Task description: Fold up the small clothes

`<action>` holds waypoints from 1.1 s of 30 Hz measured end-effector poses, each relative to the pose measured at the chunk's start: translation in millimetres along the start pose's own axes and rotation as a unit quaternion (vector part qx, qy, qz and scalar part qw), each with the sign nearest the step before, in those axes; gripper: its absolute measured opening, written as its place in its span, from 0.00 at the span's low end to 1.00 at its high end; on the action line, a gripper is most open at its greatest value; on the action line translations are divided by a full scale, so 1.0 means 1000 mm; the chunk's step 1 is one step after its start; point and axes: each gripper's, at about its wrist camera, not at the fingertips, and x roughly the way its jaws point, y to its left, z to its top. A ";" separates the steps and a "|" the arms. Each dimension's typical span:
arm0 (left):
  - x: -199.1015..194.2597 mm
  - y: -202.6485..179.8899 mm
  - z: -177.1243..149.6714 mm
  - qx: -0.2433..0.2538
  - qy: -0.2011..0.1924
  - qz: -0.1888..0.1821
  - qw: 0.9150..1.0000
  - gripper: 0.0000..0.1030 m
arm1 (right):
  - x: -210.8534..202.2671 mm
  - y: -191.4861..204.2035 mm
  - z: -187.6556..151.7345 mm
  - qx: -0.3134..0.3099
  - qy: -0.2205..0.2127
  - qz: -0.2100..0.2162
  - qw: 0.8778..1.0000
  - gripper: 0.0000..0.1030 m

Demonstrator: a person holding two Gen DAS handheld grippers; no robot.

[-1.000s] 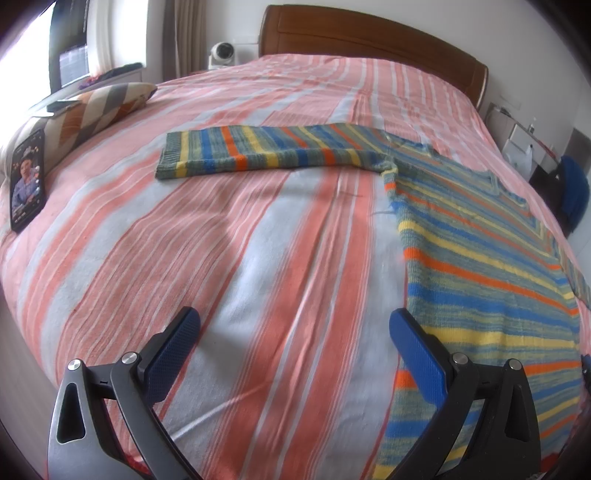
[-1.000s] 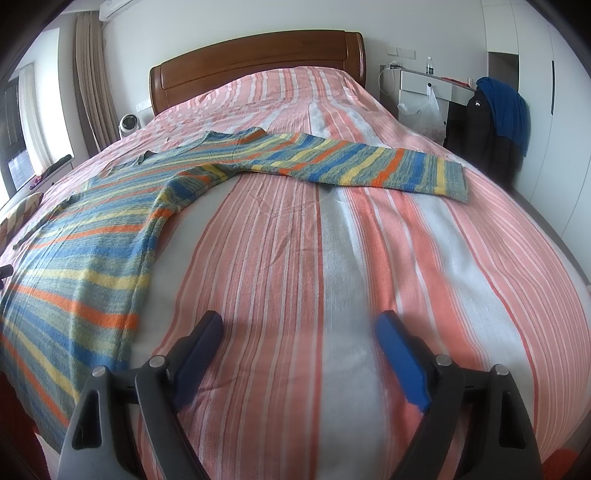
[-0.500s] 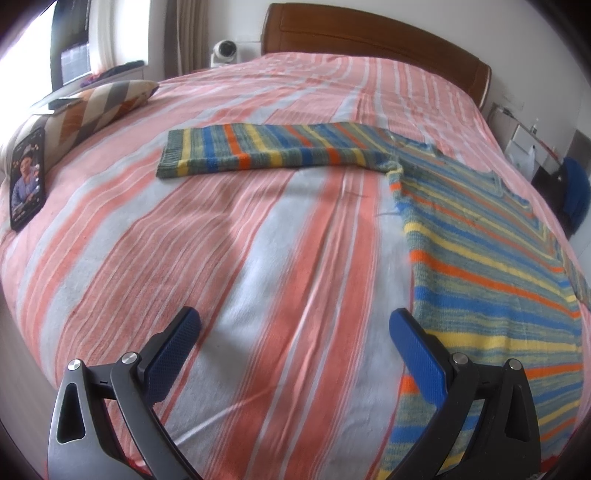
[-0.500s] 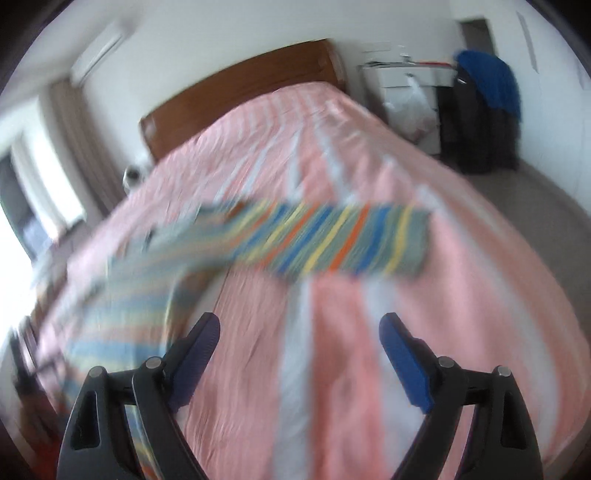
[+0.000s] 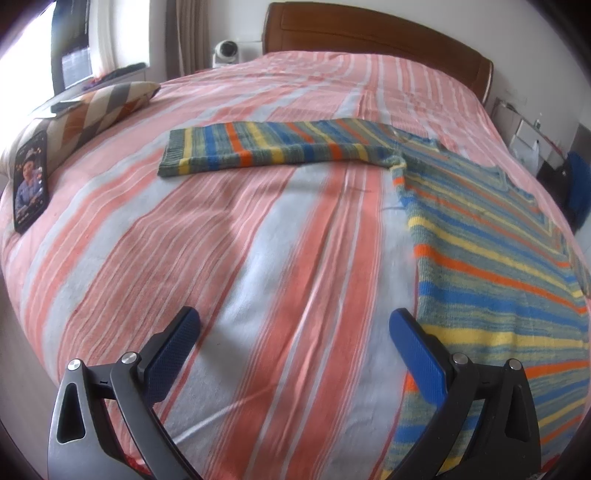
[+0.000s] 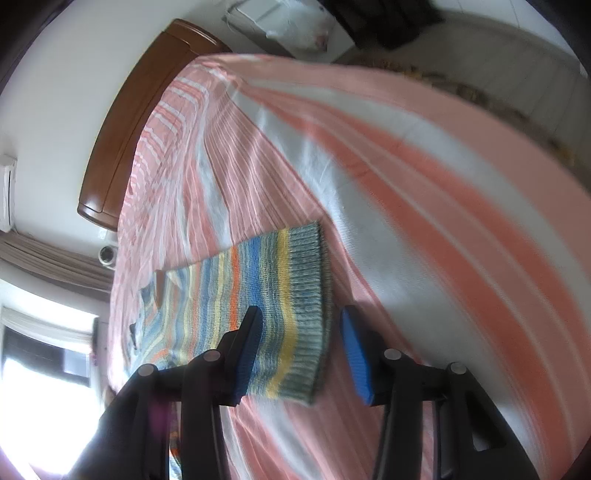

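Striped sweater (image 5: 480, 236) sleeve cuff between right jaws, closing, untouched; left jaws released; phone (image 5: 31, 181) beside pillow (image 5: 107, 103)

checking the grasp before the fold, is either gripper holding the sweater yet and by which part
Nothing is held yet. The right gripper, its jaws just closing, straddles the sweater's sleeve cuff without pinching it. The left gripper is open above the bedspread.

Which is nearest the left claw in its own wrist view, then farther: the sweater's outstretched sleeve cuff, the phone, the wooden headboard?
1. Sleeve cuff, ahead and left of centre on the bedspread.
2. Phone, at the far left edge; close to the cuff's rank, hard to separate.
3. Headboard, at the far end.
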 end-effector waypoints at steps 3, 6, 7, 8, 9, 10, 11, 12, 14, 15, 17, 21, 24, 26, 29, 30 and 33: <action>0.001 -0.003 0.000 0.005 0.001 0.002 1.000 0.99 | 0.013 -0.003 0.008 -0.007 0.016 -0.007 1.000 0.02; 0.000 -0.001 0.000 0.004 0.000 -0.002 1.000 0.99 | 0.015 -0.001 0.004 -0.006 0.018 -0.012 1.000 0.02; -0.001 0.000 0.000 0.002 0.000 -0.006 1.000 0.99 | 0.008 0.010 0.004 -0.021 0.004 -0.016 1.000 0.02; -0.001 0.000 0.000 0.001 0.000 -0.007 1.000 0.99 | -0.004 0.027 0.005 -0.047 -0.016 -0.016 0.999 0.02; -0.001 0.000 0.001 0.000 0.000 -0.010 1.000 0.99 | -0.016 0.049 -0.004 -0.073 -0.032 -0.012 0.997 0.02; -0.001 0.002 0.001 -0.001 0.000 -0.012 1.000 0.99 | -0.025 0.068 -0.005 -0.093 -0.043 -0.006 0.995 0.02; -0.001 0.001 0.001 -0.001 0.001 -0.012 1.000 0.99 | -0.034 0.090 -0.007 -0.116 -0.052 0.004 0.992 0.02; -0.001 0.002 0.002 -0.001 0.001 -0.014 1.000 0.99 | -0.044 0.125 -0.011 -0.147 -0.060 0.021 0.987 0.02; -0.001 0.002 0.002 0.000 0.001 -0.017 1.000 0.99 | -0.052 0.190 -0.020 -0.199 -0.057 0.057 0.977 0.02; -0.002 0.002 0.002 0.000 0.001 -0.019 1.000 0.99 | -0.050 0.213 -0.024 -0.216 -0.053 0.068 0.973 0.02; -0.003 0.004 0.001 -0.002 0.000 -0.025 1.000 0.99 | -0.042 0.275 -0.041 -0.263 -0.038 0.098 0.959 0.02; -0.004 0.007 0.000 -0.005 0.000 -0.031 1.000 0.99 | 0.007 0.371 -0.087 -0.328 0.007 0.132 0.935 0.02; -0.004 0.006 0.000 -0.005 0.000 -0.031 0.999 0.99 | 0.054 0.413 -0.128 -0.355 0.057 0.162 0.919 0.07; -0.004 0.006 0.000 -0.006 0.000 -0.031 0.999 0.99 | 0.084 0.420 -0.147 -0.341 0.101 0.174 0.918 0.32; -0.004 0.006 0.000 -0.006 0.000 -0.032 0.999 0.99 | 0.097 0.404 -0.159 -0.300 0.113 0.204 0.925 0.49; -0.003 0.005 0.001 -0.006 0.001 -0.033 0.999 0.99 | 0.099 0.400 -0.160 -0.296 0.113 0.205 0.926 0.50; -0.002 0.004 0.000 -0.003 0.003 -0.028 1.000 0.99 | 0.103 0.383 -0.153 -0.295 0.121 0.171 0.932 0.50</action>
